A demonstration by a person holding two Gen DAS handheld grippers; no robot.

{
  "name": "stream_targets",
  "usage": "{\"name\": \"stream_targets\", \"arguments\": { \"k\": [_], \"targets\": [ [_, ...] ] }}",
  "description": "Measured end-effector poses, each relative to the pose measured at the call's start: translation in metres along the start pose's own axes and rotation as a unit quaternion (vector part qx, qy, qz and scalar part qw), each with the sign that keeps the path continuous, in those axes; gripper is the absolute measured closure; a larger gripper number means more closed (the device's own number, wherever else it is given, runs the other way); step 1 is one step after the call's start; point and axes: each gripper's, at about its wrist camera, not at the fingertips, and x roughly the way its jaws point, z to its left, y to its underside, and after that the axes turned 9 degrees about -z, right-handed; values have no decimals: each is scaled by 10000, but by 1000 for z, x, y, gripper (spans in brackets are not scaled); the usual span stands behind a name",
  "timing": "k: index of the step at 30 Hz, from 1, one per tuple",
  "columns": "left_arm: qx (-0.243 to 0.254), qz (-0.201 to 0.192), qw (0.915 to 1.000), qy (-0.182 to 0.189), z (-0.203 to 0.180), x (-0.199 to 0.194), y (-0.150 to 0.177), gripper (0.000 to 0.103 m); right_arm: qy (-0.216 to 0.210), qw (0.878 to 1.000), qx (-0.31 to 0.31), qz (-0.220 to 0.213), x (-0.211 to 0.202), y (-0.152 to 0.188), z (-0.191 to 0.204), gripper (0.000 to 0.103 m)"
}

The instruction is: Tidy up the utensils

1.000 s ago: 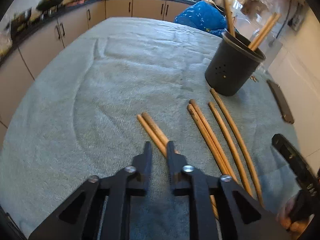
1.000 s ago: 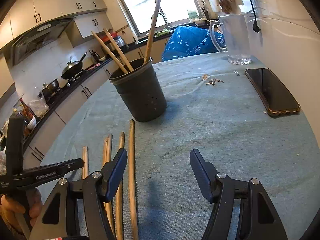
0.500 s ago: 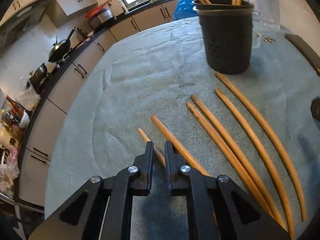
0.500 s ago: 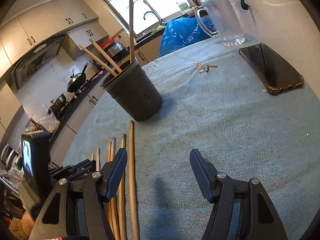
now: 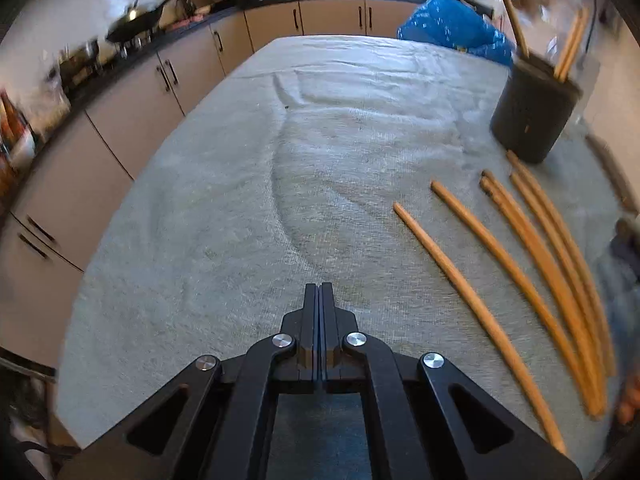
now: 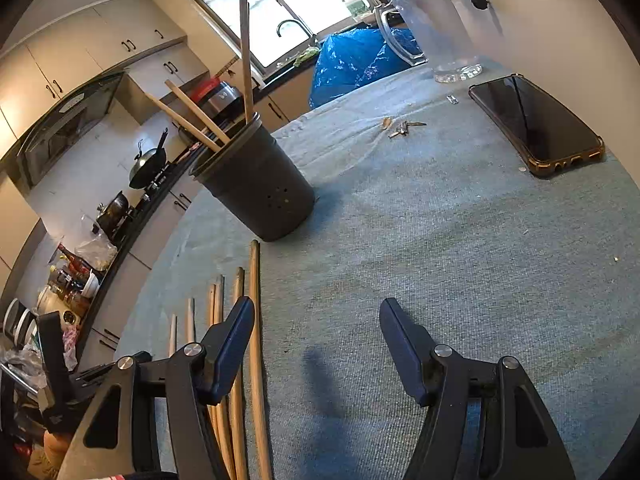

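Note:
Several long wooden sticks [image 5: 516, 268] lie side by side on the grey-green cloth at the right of the left wrist view; they also show in the right wrist view [image 6: 256, 320]. A dark round holder [image 5: 532, 116] with three sticks standing in it is at the far right; it also shows in the right wrist view [image 6: 260, 188]. My left gripper [image 5: 319, 292] is shut and empty, over bare cloth to the left of the sticks. My right gripper [image 6: 316, 320] is open and empty above the cloth, its left finger over the sticks.
A phone [image 6: 536, 128] lies at the right by the wall. A clear jug [image 6: 436, 32] and a blue bag [image 6: 356, 60] stand at the far end. Small keys [image 6: 404, 128] lie mid-table. The table edge [image 5: 120, 208] runs along the left, beside kitchen cabinets.
My left gripper has closed fully with nothing in it and swung left, off the two nearest sticks. The right gripper has stayed open and shifted little.

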Motion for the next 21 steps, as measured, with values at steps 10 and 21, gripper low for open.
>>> {"name": "stream_targets", "arguments": {
  "k": [10,21],
  "targets": [
    [-791,24,9927,905,30,2,-10,97,-290,9592,-2622,1014,28,19,144,59],
    [-1173,99,9837,1363,88,6,-34,92,502,9248,-3311,1806,128,40,191,87]
  ]
}}
